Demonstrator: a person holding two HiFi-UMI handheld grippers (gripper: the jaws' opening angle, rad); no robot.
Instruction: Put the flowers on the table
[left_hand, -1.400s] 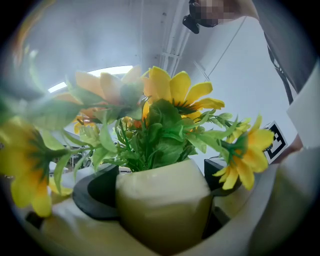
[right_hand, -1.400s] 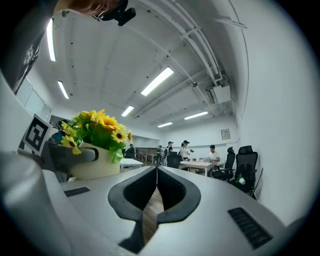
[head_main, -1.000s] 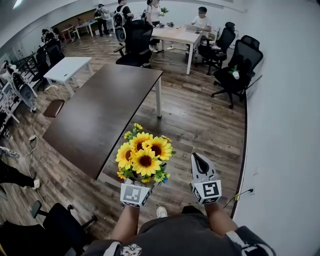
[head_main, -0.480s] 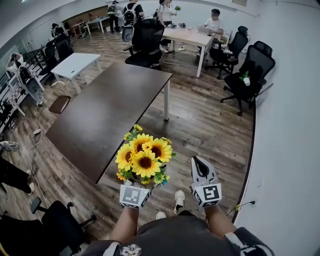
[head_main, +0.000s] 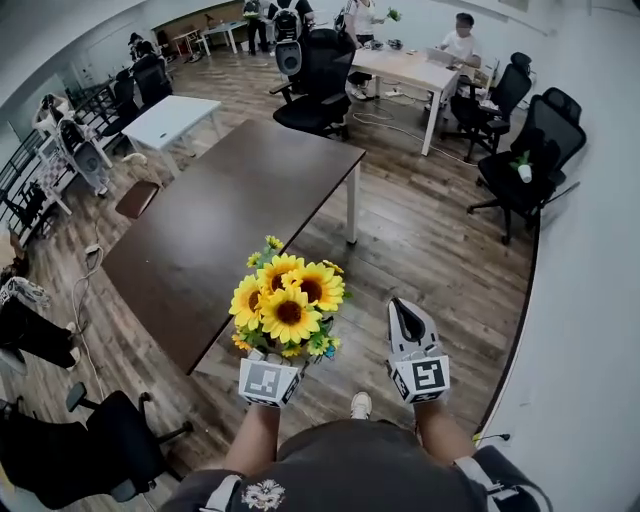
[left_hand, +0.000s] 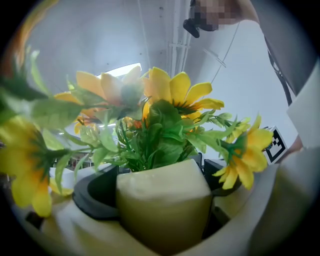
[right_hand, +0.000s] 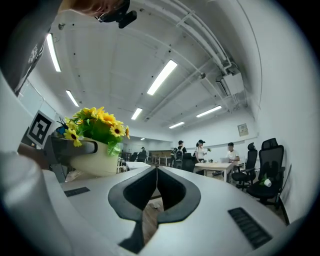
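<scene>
My left tool (head_main: 284, 352) is clamped on the cream pot (left_hand: 162, 212) of the sunflowers (head_main: 288, 305), with one black jaw on each side of the pot. The blooms stand upright above it in the lower middle of the head view. There the bouquet is held in the air and overlaps the near edge of the dark brown table (head_main: 230, 215), which stretches toward the upper middle. My right tool (head_main: 405, 312) hangs just right of the flowers over the wooden floor (head_main: 420, 250), its jaws closed together on nothing. Black office chairs (head_main: 530, 165) stand at the upper right, and people sit around a pale table (head_main: 405, 68) along the top edge.
</scene>
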